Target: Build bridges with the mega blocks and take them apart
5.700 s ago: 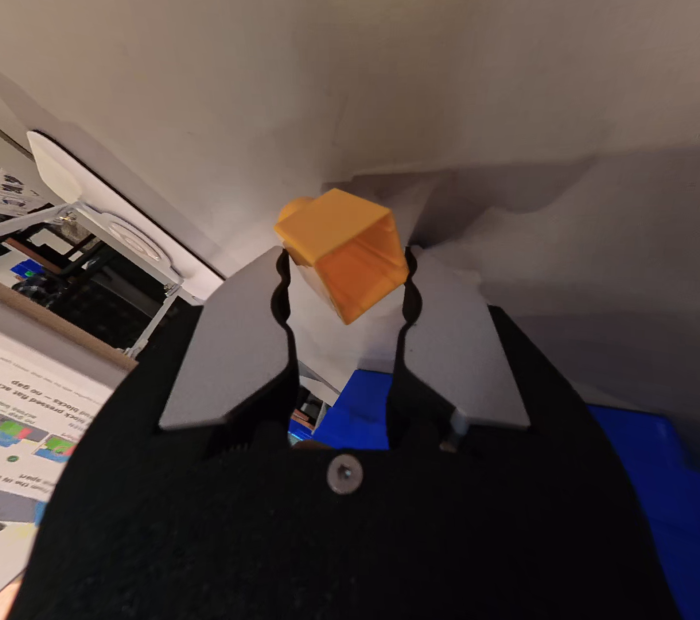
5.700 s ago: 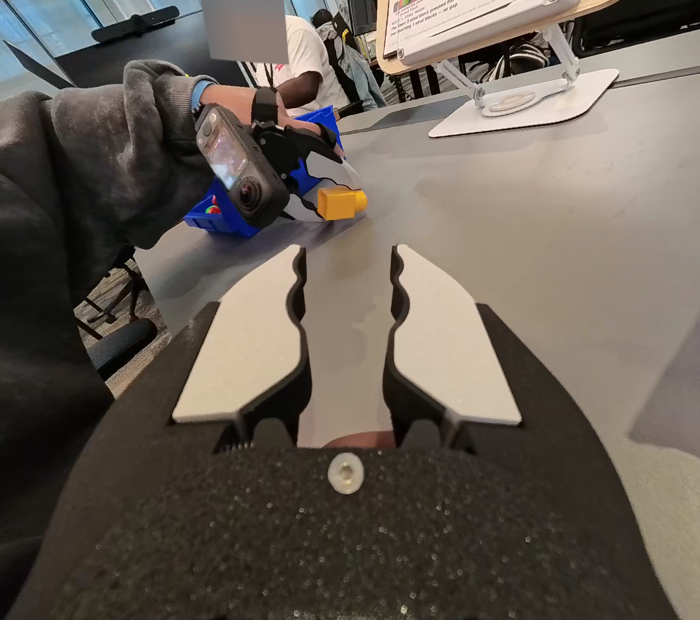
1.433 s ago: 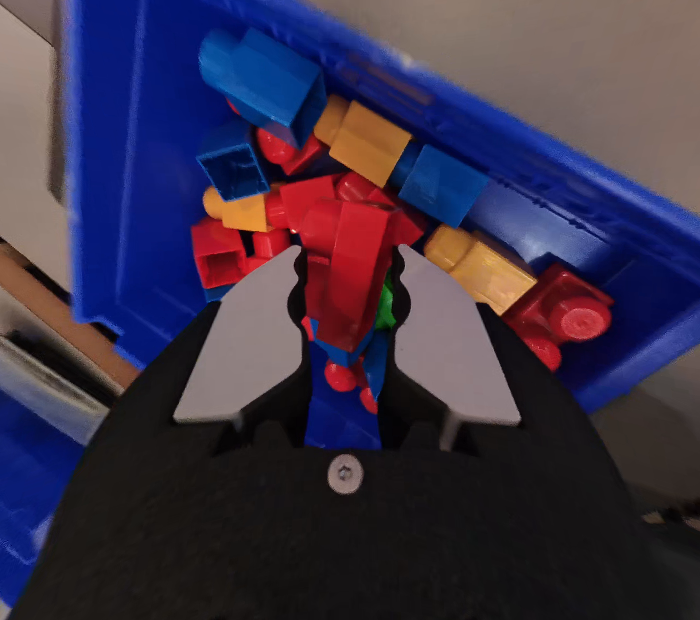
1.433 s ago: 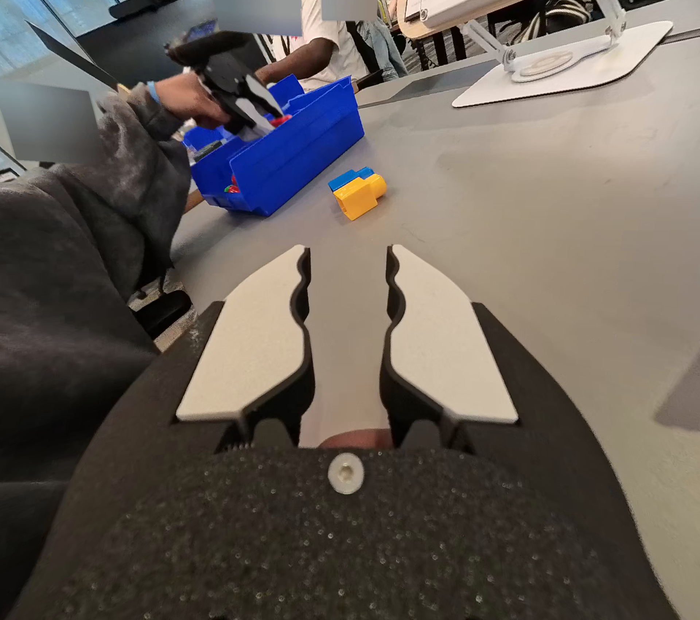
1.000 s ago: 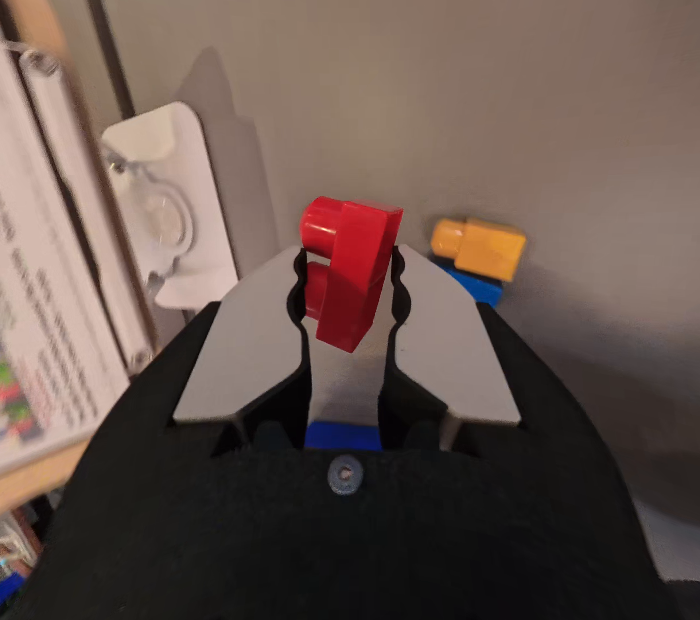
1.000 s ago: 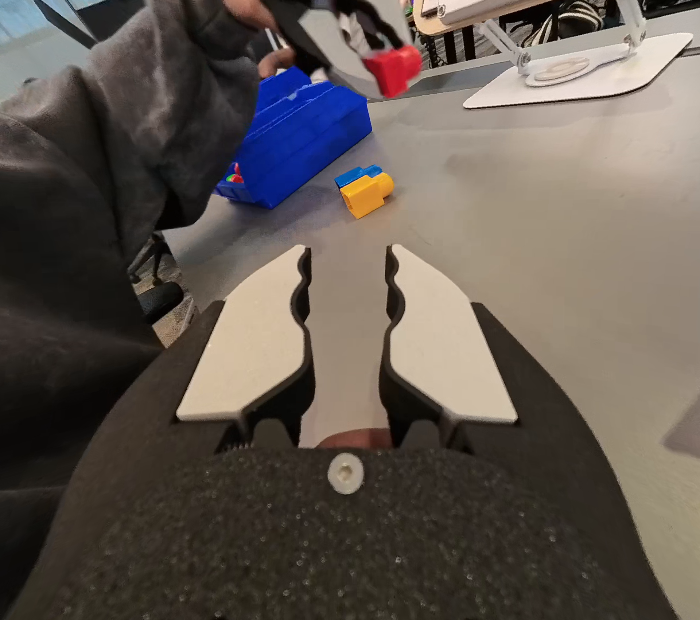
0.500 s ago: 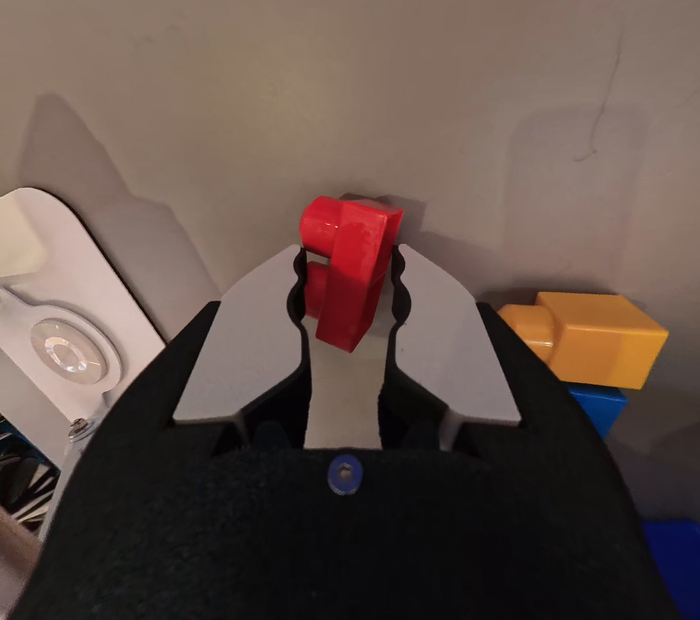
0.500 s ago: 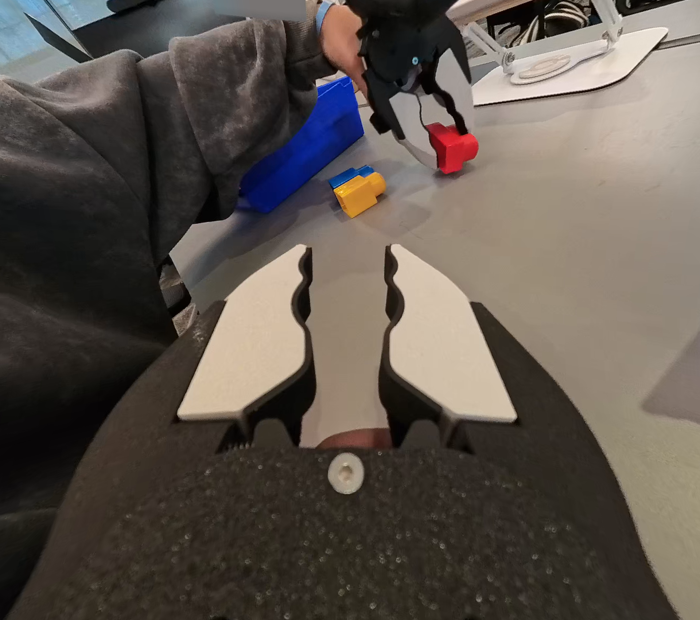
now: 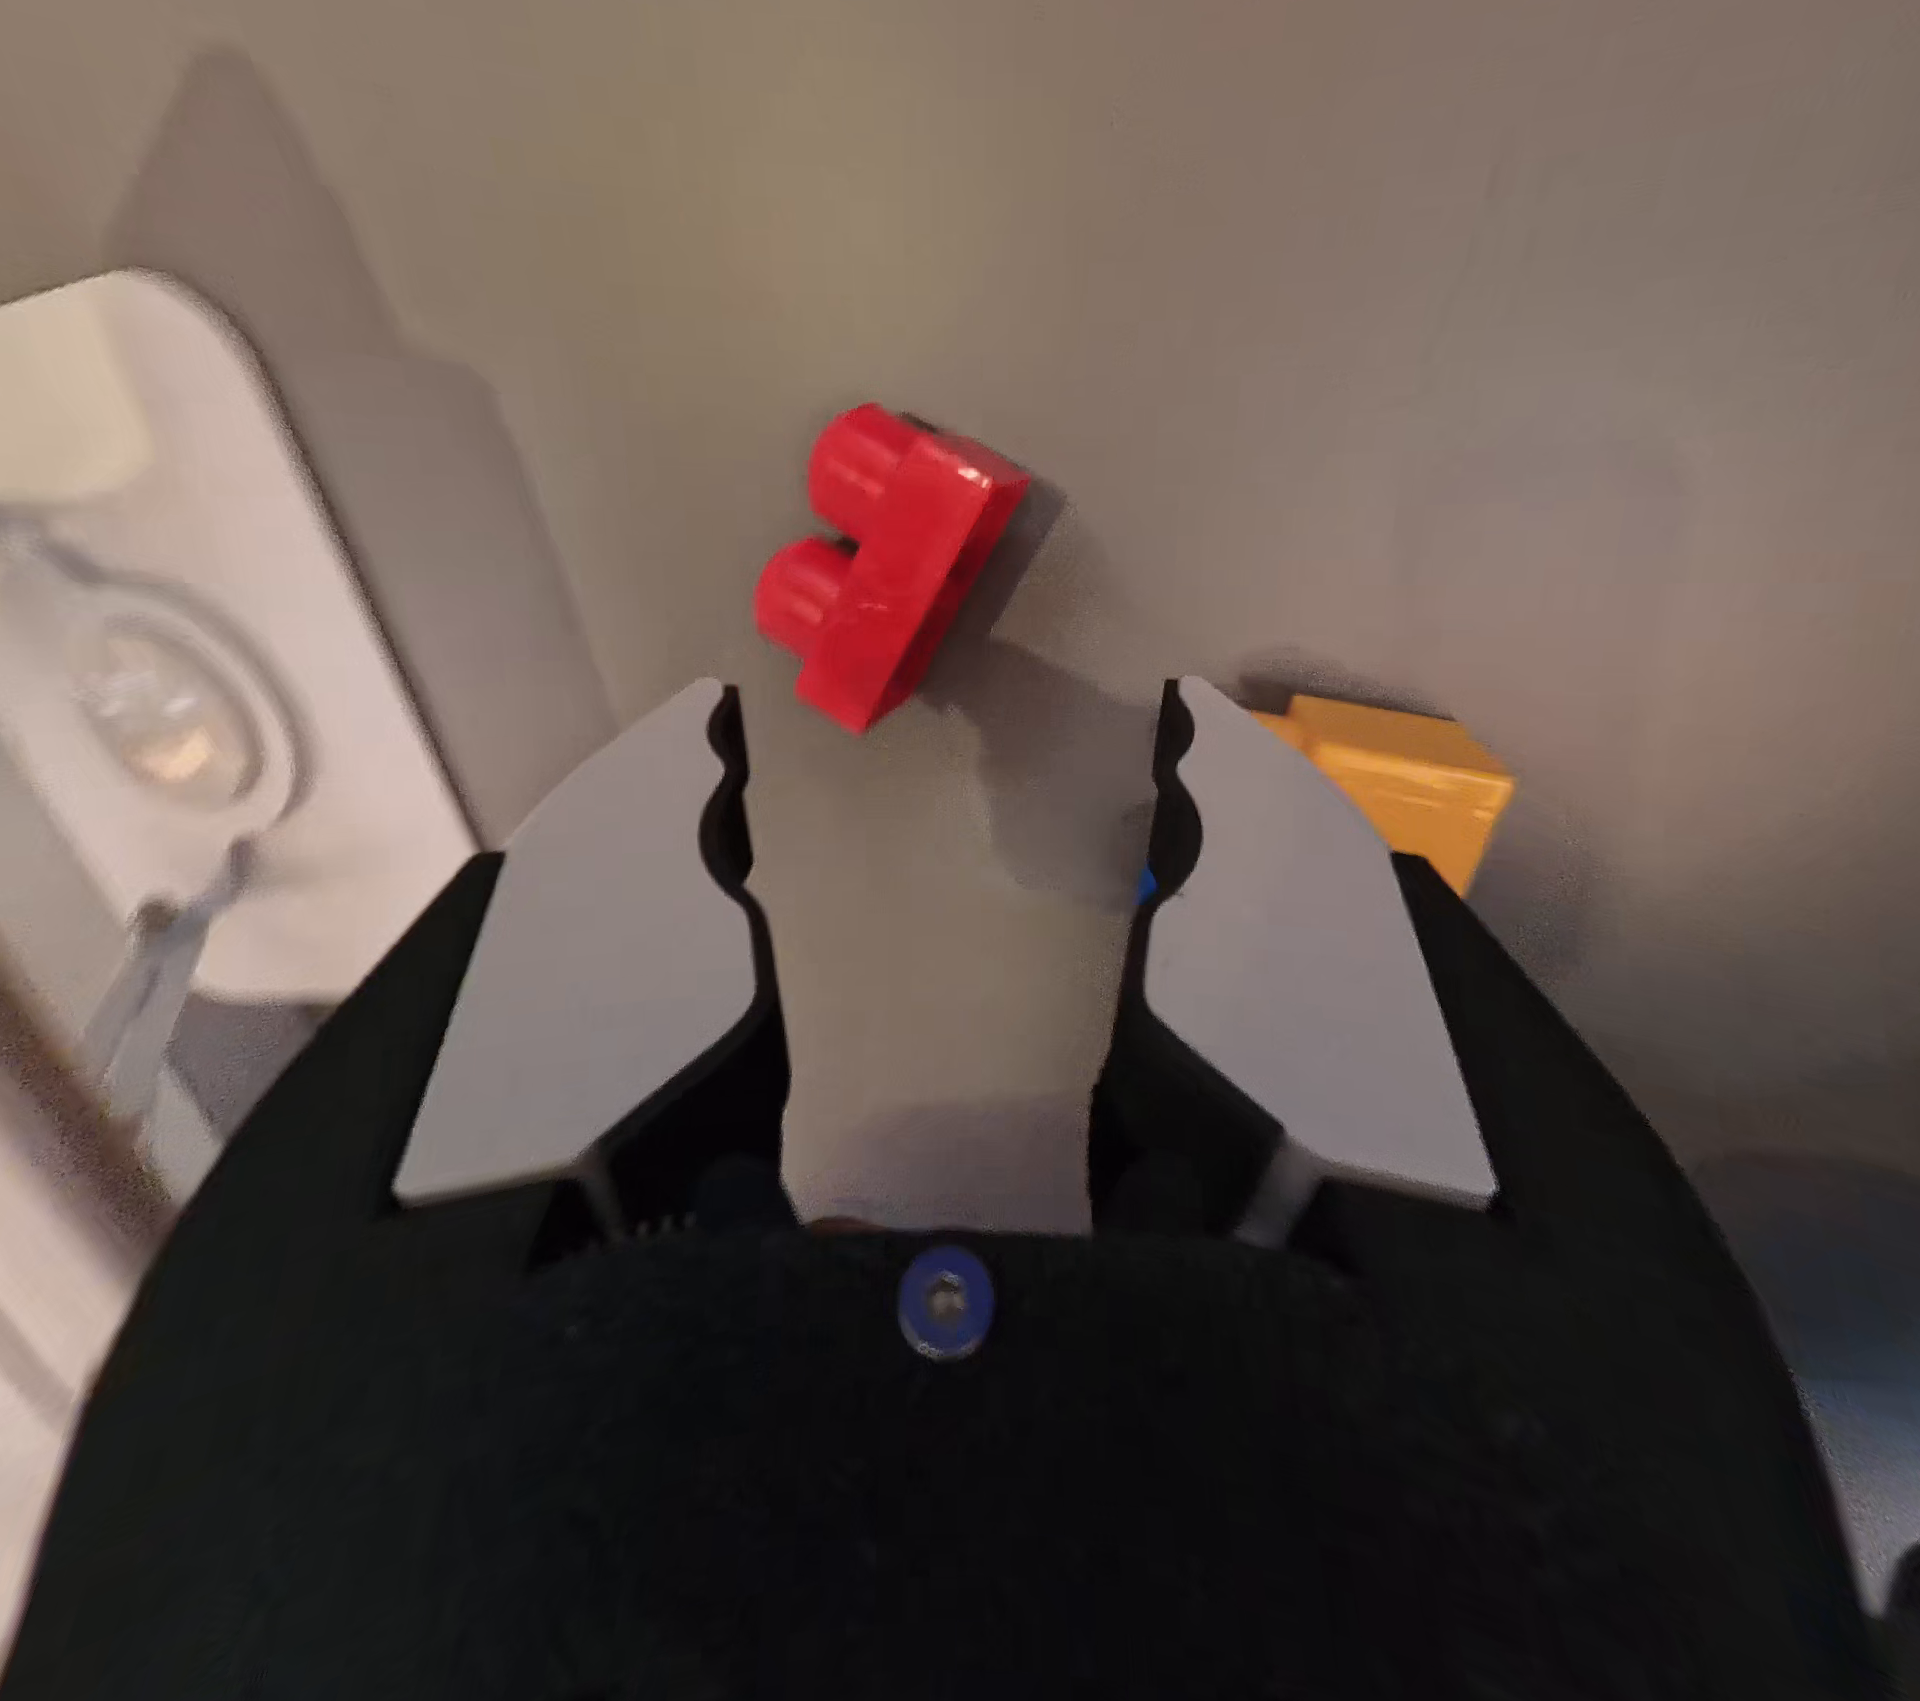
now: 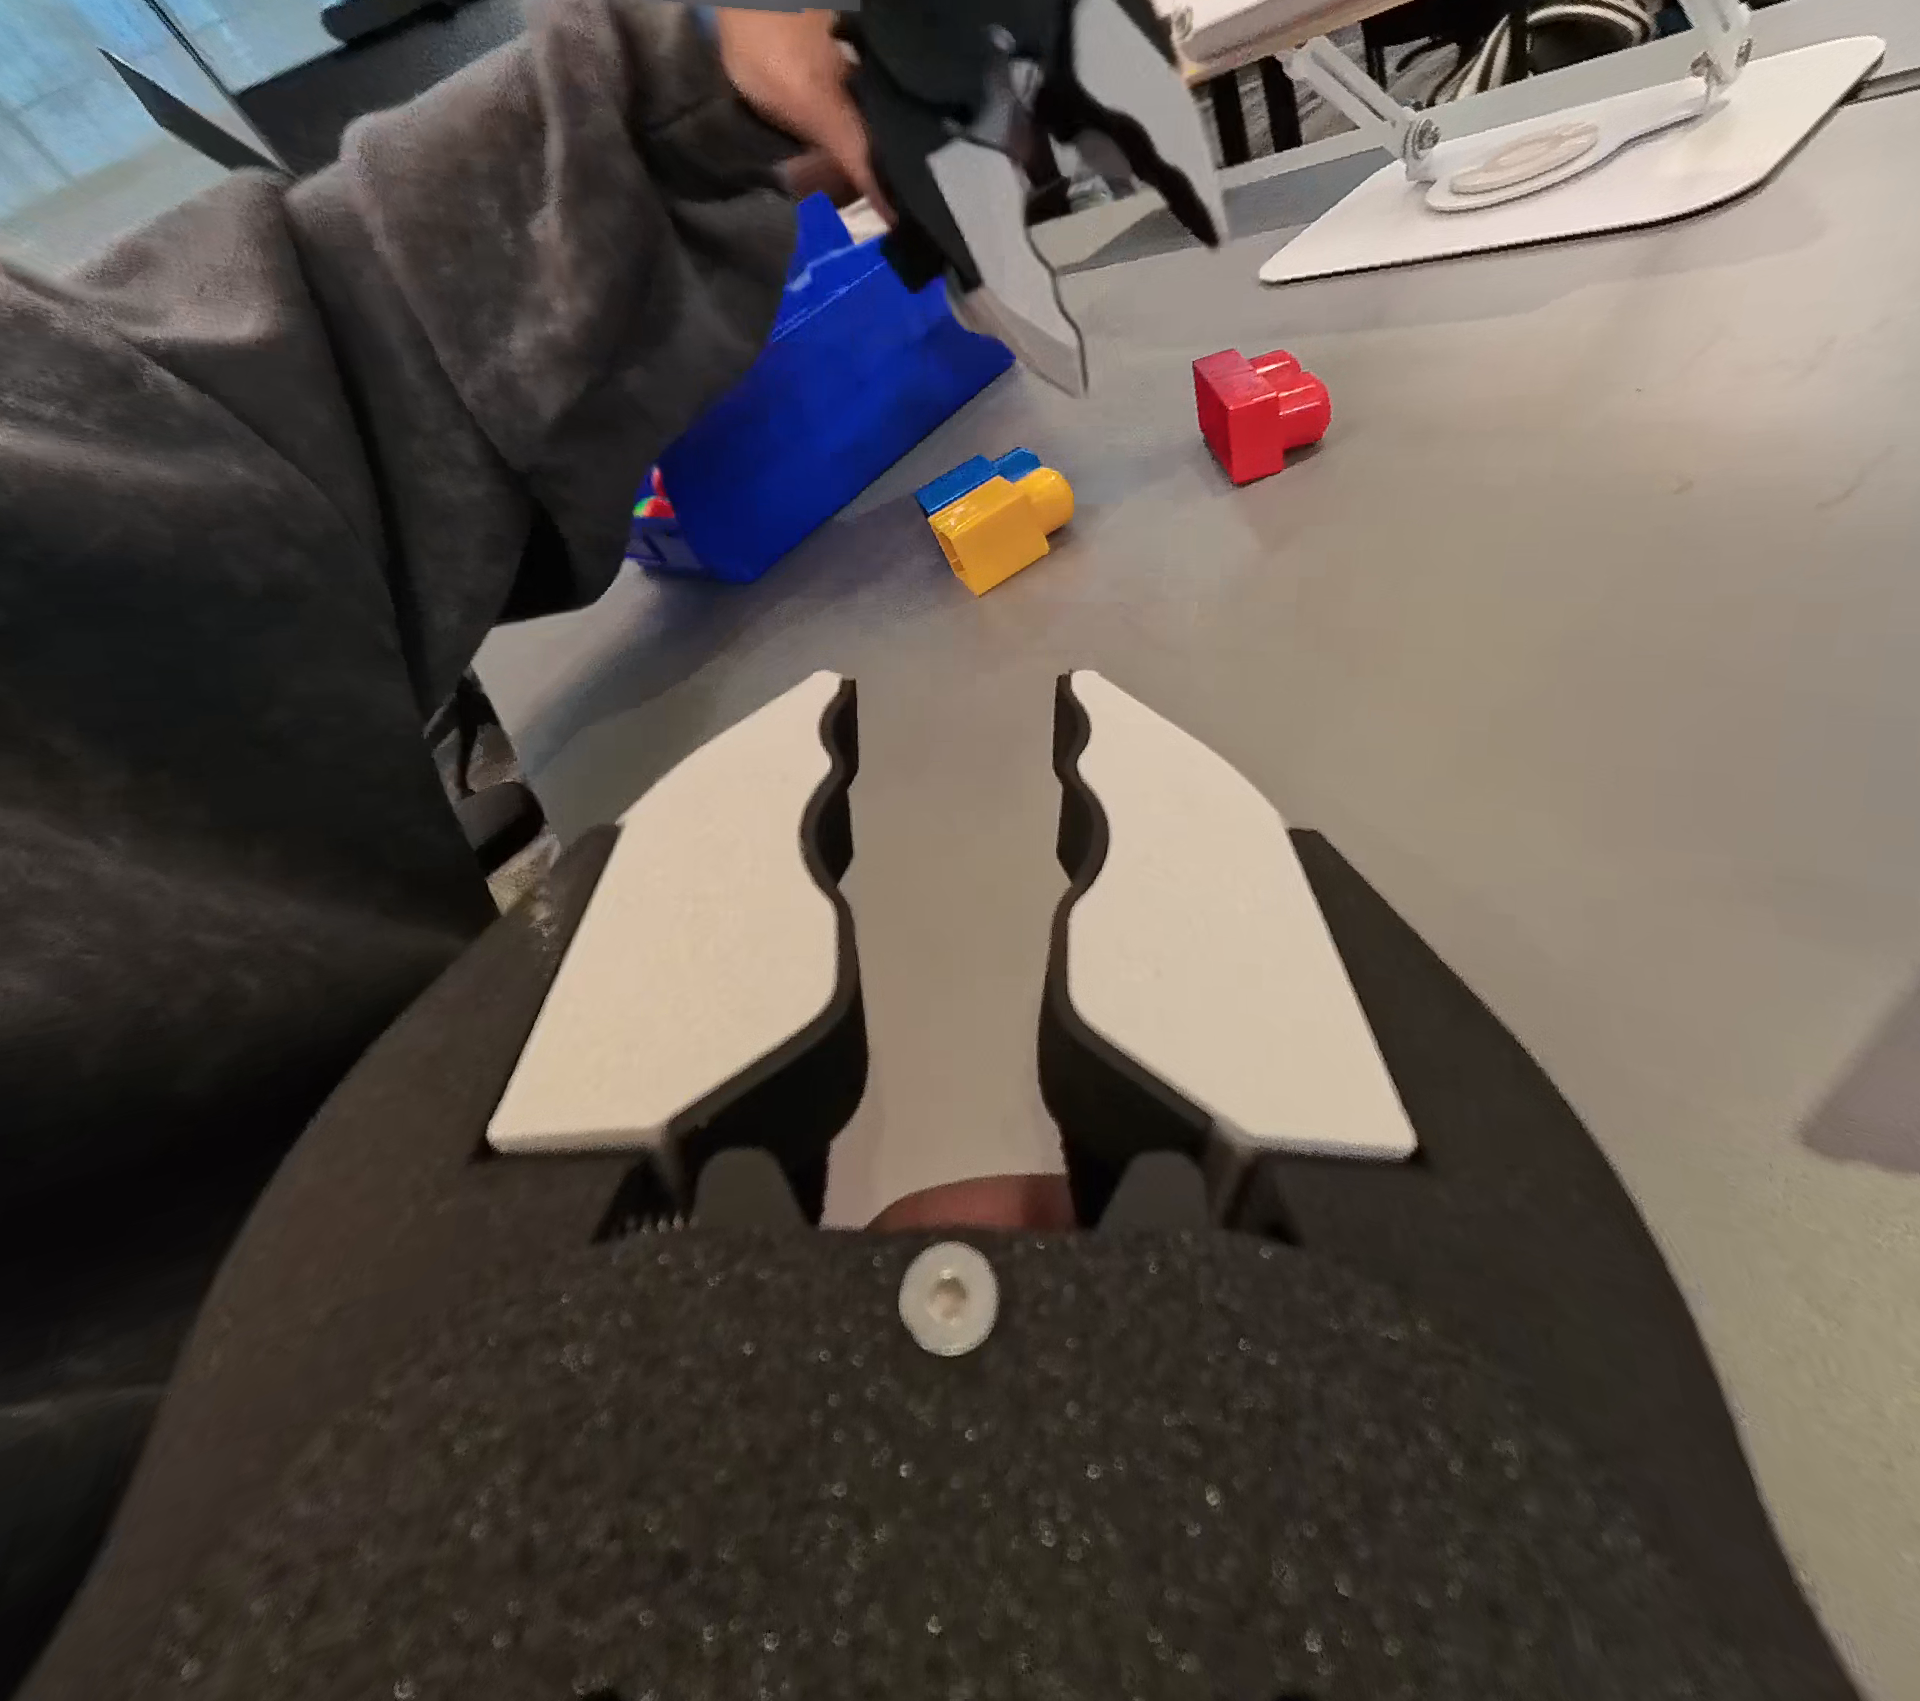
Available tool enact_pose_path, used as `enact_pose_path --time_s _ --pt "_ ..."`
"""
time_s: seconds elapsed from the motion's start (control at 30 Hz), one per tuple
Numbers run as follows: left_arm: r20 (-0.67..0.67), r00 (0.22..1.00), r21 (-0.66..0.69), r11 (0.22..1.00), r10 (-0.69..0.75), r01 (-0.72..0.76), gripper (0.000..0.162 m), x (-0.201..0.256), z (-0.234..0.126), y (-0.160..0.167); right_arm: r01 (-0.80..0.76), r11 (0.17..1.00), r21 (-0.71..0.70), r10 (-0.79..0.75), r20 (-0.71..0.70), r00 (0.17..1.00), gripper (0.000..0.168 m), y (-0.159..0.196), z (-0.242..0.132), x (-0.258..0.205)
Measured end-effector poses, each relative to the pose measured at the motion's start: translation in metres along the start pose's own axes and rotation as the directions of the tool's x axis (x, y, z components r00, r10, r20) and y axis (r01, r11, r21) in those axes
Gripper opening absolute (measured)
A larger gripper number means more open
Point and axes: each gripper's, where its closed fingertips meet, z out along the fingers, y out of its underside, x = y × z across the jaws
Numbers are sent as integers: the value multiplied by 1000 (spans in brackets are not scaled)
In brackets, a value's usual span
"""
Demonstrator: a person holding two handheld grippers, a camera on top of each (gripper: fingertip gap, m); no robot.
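Left claw (image 9: 951, 695) released red block (image 9: 894, 562), now spread; studs sideways. Right claw (image 10: 956, 695) spread.

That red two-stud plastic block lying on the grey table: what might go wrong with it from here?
The red two-stud plastic block lies on its side, studs pointing sideways, so it probably needs turning upright before it can cap anything. The yellow one-stud block and blue block lie tipped over and touching, so grabbing one could nudge the other. The open left gripper hovers close and might bump the red block.
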Motion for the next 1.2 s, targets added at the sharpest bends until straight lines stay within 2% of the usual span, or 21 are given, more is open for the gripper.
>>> enact_pose_path --time_s 0.07,0.1,0.2,0.27,0.33,0.4,0.47,0.6,0.7,0.93,1.2 --pt "101 980 88 983 -169 160 74 2 -31 -1 -25 1000 8 25 8 1000 36 -1 -1 1" --pt "147 946 150 952 -290 268 75 4 -45 0 -35 999 11 35 10 999 36 -1 -1 2" --pt "232 734 381 754 -638 535 84 28 -70 8 -67 998 7 67 25 997 36 -1 0 4" --pt "245 560 490 600 -791 632 92 57 -65 20 -80 997 9 80 33 996 36 -2 -1 4" --pt "223 399 552 452 -889 701 92 88 -46 30 -77 997 5 77 36 996 36 -1 0 4" --pt "173 316 559 357 -933 749 95 112 -20 28 -66 998 -9 66 42 997 35 0 1 1" --pt "209 244 542 320 -947 777 96 118 -4 36 -58 998 -18 59 52 997 35 2 4 -2" --pt "287 180 496 306 -941 812 100 106 4 58 -58 998 -33 60 71 996 35 4 7 -6" --pt "239 150 454 247 -959 856 100 97 13 64 -70 997 -31 72 70 995 35 4 7 -5" --pt "241 137 425 231 -961 875 94 82 21 59 -118 993 -6 118 68 991 35 1 1 1" --pt "243 135 365 220 -961 905 95 80 30 62 -88 996 -23 89 65 994 35 4 2 -2"
